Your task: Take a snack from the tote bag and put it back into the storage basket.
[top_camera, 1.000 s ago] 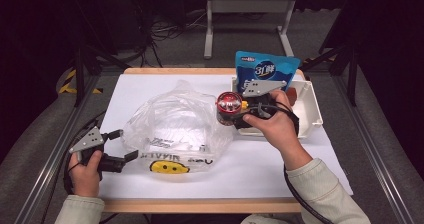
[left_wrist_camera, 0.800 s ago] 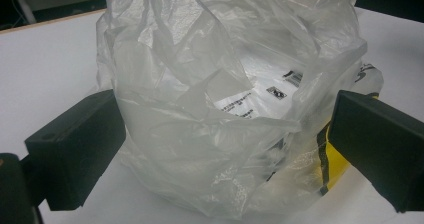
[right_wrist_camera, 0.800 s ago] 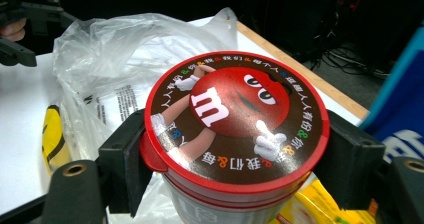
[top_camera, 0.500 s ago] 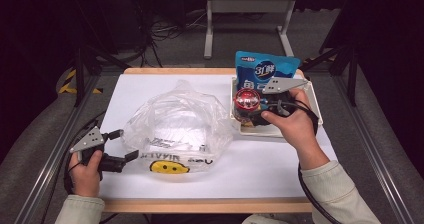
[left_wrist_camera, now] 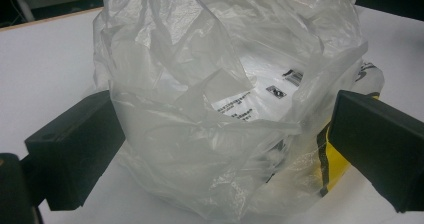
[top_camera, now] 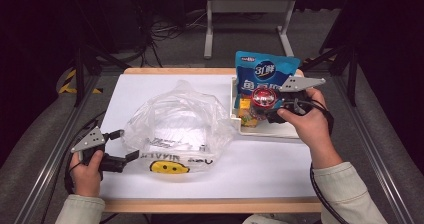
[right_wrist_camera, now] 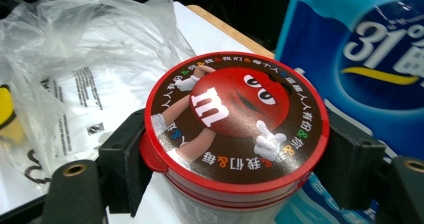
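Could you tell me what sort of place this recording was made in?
Probably a lab or recording workspace rather than a home: a white table framed by metal rails, loose cables on a dark floor behind, and hand-held grippers working on a plastic bag and snacks.

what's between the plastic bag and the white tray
In the high view, a narrow strip of bare white table separates the clear plastic bag from the white tray; nothing lies on it.
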A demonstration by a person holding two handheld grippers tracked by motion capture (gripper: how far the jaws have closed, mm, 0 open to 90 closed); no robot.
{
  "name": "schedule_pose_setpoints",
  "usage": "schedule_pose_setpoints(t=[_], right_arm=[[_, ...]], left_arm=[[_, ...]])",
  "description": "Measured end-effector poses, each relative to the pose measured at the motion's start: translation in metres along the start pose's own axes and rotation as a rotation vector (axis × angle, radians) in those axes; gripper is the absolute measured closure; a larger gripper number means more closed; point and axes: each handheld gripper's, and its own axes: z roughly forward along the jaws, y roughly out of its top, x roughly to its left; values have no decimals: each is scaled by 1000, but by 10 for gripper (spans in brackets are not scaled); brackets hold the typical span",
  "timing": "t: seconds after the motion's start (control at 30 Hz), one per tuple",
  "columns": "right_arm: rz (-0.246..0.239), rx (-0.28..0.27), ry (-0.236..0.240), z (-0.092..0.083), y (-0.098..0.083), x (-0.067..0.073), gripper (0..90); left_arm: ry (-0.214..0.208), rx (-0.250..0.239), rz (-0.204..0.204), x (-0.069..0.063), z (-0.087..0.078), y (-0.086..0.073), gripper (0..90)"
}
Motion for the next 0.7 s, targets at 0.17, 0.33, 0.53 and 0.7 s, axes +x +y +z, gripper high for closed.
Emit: schedule_pose_setpoints(t=[0.17, 0.33, 0.53, 0.7], right_arm=[[18, 9, -17, -4, -10, -12, 257], [23, 24, -29, -5, -20, -23, 257], [19, 25, -29, -3, -31, -33, 257], [15, 33, -29, -1, -41, -40, 257]], left_arm=[[2, -2, -7, 0, 0, 0, 24], [2, -4, -5, -1, 0, 0, 24], [3, -2, -6, -1, 0, 0, 25], [2, -2, -6, -1, 0, 0, 24]])
